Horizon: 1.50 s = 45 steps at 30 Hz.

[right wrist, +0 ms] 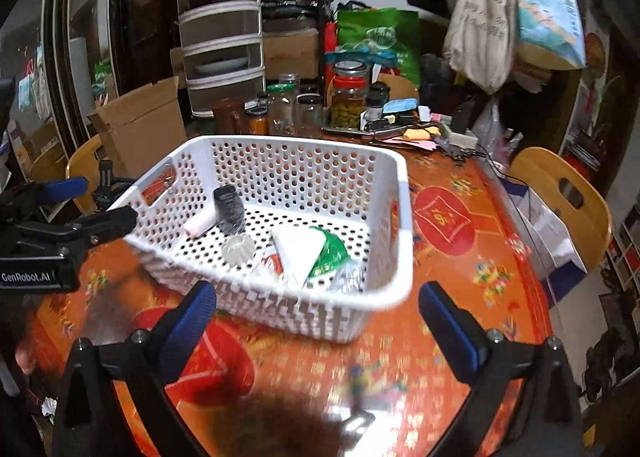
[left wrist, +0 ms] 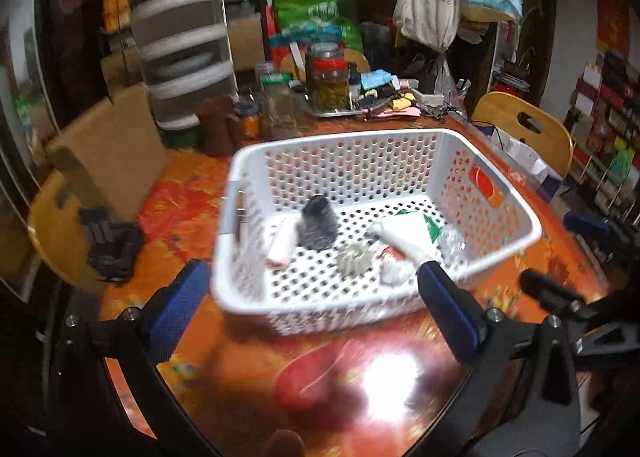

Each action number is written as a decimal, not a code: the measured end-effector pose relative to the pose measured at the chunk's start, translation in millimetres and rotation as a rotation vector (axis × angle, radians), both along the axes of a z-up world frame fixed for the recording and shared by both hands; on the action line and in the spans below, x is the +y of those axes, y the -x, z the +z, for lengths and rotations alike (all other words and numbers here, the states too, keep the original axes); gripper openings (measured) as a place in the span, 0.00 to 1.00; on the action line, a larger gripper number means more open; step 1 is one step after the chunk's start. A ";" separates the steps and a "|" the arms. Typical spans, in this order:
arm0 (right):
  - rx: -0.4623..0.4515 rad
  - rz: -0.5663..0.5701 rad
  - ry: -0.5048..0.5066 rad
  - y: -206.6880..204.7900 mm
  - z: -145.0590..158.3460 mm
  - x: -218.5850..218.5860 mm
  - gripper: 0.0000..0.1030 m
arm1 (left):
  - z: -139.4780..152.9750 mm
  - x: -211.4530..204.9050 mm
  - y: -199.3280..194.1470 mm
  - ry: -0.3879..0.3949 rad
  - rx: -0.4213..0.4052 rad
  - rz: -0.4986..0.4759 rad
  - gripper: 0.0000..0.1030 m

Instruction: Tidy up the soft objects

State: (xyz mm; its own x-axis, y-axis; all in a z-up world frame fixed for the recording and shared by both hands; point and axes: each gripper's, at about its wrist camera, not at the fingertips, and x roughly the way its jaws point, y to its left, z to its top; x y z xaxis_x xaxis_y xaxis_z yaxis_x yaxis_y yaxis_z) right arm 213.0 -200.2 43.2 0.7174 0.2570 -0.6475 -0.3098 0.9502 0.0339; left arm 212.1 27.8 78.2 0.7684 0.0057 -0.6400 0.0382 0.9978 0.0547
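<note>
Sitting on the red and orange table (right wrist: pixel 460 297) is a white basket (right wrist: pixel 392 217) full of little holes. Both grippers hang above the table, just in front of the basket, and each one has its blue jaws spread wide with nothing between them. The left gripper (left wrist: pixel 316 313) points at the near wall of the basket. The right gripper (right wrist: pixel 320 321) points at the near corner of the basket, and the left gripper shows at the far left of its view.

Soft things lie on the basket floor. A dark fuzzy roll (right wrist: pixel 229 209) stands up near the left side, and a small white roll (right wrist: pixel 200 225) lies just beside it. A white and green packet (right wrist: pixel 308 253) lies near the middle, next to a crinkly clear wrapper (right wrist: pixel 348 277). A small ridged cup shape (right wrist: pixel 238 249) sits in front of the dark roll.

Behind the basket, jars (right wrist: pixel 348 101) stand in a group at the back of the table. A cardboard box (right wrist: pixel 140 129) sits on a wooden chair at the left. The left wrist view is blurry, and a bright light spot shines on the table there.
</note>
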 end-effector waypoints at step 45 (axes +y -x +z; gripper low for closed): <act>-0.092 -0.029 -0.067 143.3 23.2 -29.6 1.00 | 8.7 -16.4 170.6 0.059 -0.048 0.038 1.00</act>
State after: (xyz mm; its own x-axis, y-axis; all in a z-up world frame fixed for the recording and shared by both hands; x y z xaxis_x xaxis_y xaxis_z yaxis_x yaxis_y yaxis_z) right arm 69.7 -229.8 66.4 0.7810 0.2757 -0.5604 -0.2869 0.9554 0.0702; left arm 41.6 11.3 86.9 0.7981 -0.0016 -0.6025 -0.0008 1.0000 -0.0037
